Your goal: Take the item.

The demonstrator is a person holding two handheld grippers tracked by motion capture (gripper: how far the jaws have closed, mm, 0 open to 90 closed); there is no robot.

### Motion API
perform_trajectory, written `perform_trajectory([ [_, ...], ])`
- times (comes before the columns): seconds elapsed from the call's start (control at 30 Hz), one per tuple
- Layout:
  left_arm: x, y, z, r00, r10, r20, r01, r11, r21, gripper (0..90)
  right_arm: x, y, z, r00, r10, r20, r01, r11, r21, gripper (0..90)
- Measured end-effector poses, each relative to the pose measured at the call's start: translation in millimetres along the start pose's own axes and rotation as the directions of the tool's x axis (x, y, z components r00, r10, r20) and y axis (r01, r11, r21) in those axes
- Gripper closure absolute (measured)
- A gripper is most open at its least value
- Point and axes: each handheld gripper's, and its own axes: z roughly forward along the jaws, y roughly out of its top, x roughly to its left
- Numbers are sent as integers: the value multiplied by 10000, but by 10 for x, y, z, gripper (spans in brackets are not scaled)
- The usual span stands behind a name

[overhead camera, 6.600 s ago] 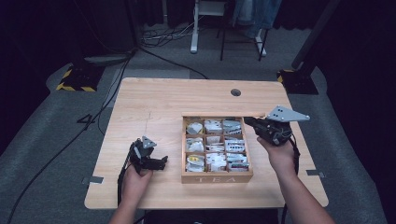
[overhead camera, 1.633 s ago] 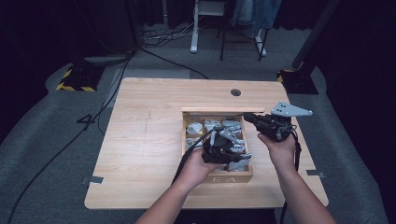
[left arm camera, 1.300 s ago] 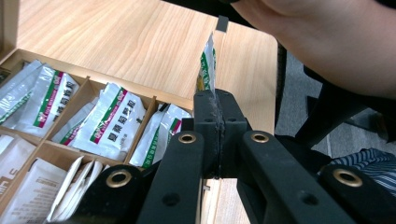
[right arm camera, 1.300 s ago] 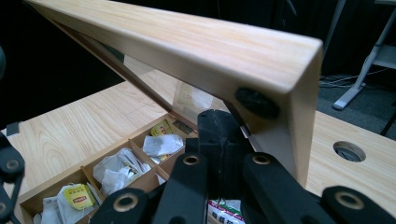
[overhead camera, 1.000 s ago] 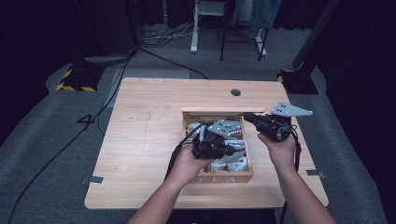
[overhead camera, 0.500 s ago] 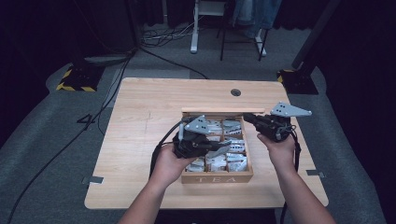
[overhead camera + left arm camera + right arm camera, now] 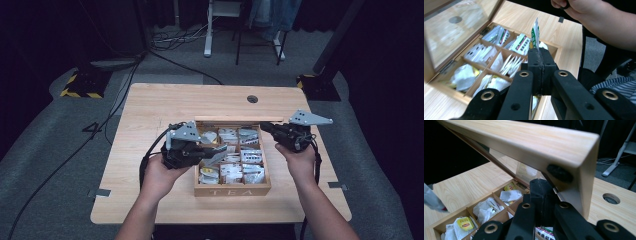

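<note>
A wooden tea box [image 7: 232, 191] marked TEA stands open on the table, its compartments packed with tea bags [image 7: 510, 63]. My left gripper [image 7: 540, 51] is shut on a white and green tea bag packet [image 7: 535, 31], which sticks up from the jaws above the box's left side. In the high view the left gripper [image 7: 216, 155] hangs over the box's left column. My right gripper [image 7: 549, 188] is shut on the corner of the glass-paned wooden lid [image 7: 524, 137] and holds it raised. From above, the right gripper [image 7: 266, 128] sits at the lid's [image 7: 235, 119] right end.
The box rests on a light wooden table [image 7: 150, 110] with a round cable hole [image 7: 252, 99] at the back. The right forearm [image 7: 599, 20] crosses the top of the left gripper view. Dark floor, cables and chair legs lie beyond the far edge.
My left gripper has moved left and a little up, from over the box's middle to its left side, with the tea bag in its jaws. The right gripper and lid have stayed still.
</note>
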Motion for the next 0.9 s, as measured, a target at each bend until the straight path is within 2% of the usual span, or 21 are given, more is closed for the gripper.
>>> perform_trajectory([
  [0.07,6,-17,-28,10000,28,-93,-27,10000,55,892,0,-1,1,10000,11,15,-11,10000,2,894],
  [0.13,12,-84,-143,9989,48,-462,-44,9999,104,892,1,-2,2,10000,17,17,-17,10000,10,895],
  [0.23,22,-145,-237,9981,27,-621,-28,10000,-22,892,4,-4,2,10000,29,18,-29,10000,23,894],
  [0.3,43,-260,-343,9966,-74,-819,64,9999,-126,892,9,-8,1,10000,61,0,-61,10000,68,894],
  [0.37,59,-289,-370,9962,-76,-863,68,9999,-102,892,9,-10,3,10000,64,-2,-64,9999,86,894],
  [0.4,87,-322,-431,9945,-172,-1035,170,9999,-23,891,10,-14,10,10000,91,-12,-91,9999,100,894],
  [0.57,124,-412,-506,9950,-289,-956,287,9996,-40,891,14,-13,15,10000,59,-5,-59,9999,132,893],
  [0.67,169,-481,-525,9929,-464,-1099,484,9987,155,891,17,-13,13,10000,39,16,-40,9999,153,894],
  [0.73,226,-555,-563,9889,-758,-1277,786,9968,168,891,18,-14,12,10000,49,1,-49,9999,165,893],
  [0.77,226,-555,-563,9889,-758,-1277,786,9968,168,891,20,-15,11,10000,63,3,-63,9998,172,893],
  [0.8,282,-612,-586,9844,-1058,-1407,1095,9938,186,891,20,-16,11,10000,60,2,-60,9998,174,893],
  [0.83,282,-612,-586,9844,-1058,-1407,1095,9938,186,891,20,-16,11,10000,60,2,-60,9998,174,893],
  [0.87,351,-672,-600,9786,-1316,-1584,1365,9904,205,890,18,-17,11,10000,65,-27,-64,9998,167,893],
  [0.9,384,-700,-603,9763,-1434,-1620,1491,9886,233,890,17,-18,11,10000,67,-32,-67,9998,167,893],
])
